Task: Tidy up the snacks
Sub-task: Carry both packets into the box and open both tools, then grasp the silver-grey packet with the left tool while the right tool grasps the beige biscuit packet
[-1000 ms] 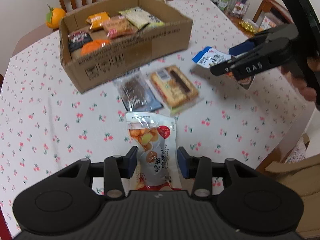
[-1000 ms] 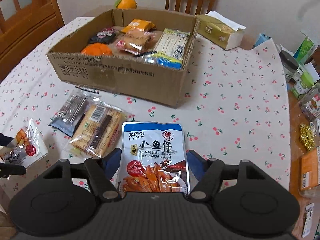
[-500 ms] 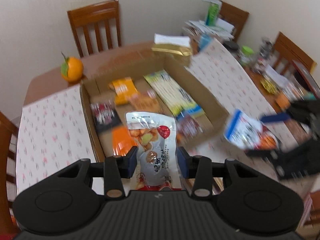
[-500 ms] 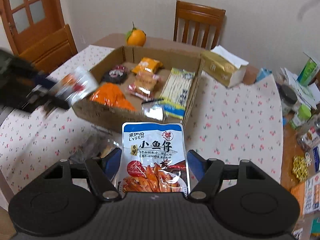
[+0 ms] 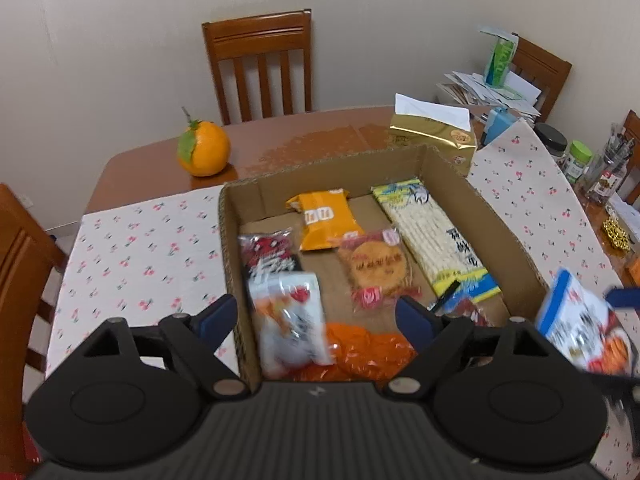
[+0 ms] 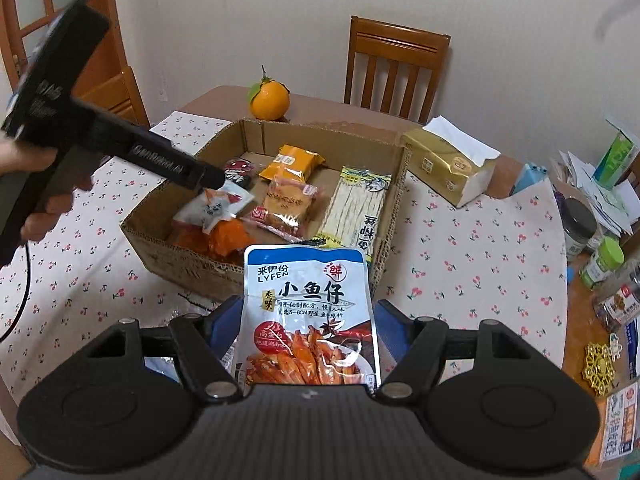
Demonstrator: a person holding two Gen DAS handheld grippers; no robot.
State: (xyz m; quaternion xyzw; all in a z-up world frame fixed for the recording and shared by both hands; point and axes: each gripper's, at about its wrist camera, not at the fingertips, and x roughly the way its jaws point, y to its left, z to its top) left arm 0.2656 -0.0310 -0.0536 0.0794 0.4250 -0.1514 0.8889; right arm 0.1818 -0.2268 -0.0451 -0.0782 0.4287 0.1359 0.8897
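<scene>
My left gripper (image 5: pixel 316 312) hangs over the near end of the cardboard box (image 5: pixel 508 240), and its jaws are opening. The white snack pouch (image 5: pixel 288 320) sits blurred between them, free of both pads, above an orange packet (image 5: pixel 360 348). In the right wrist view that pouch (image 6: pixel 212 208) lies just under the left gripper's fingertips (image 6: pixel 204 178), inside the box (image 6: pixel 192 264). My right gripper (image 6: pixel 308 312) is shut on a blue-topped fish snack pouch (image 6: pixel 308 300), held upright in front of the box's near wall. The same pouch (image 5: pixel 580 328) shows at the right edge of the left wrist view.
The box holds several packets, among them a yellow one (image 5: pixel 324 220), a round biscuit pack (image 5: pixel 376 268) and a long noodle pack (image 5: pixel 432 236). An orange (image 5: pixel 204 148) and a gold tissue pack (image 5: pixel 436 136) stand behind the box. Jars (image 6: pixel 580 220) crowd the right edge. Chairs ring the table.
My left gripper swung from above the tablecloth to over the box, its jaws opened and the white pouch dropped free. My right gripper rose with the blue pouch.
</scene>
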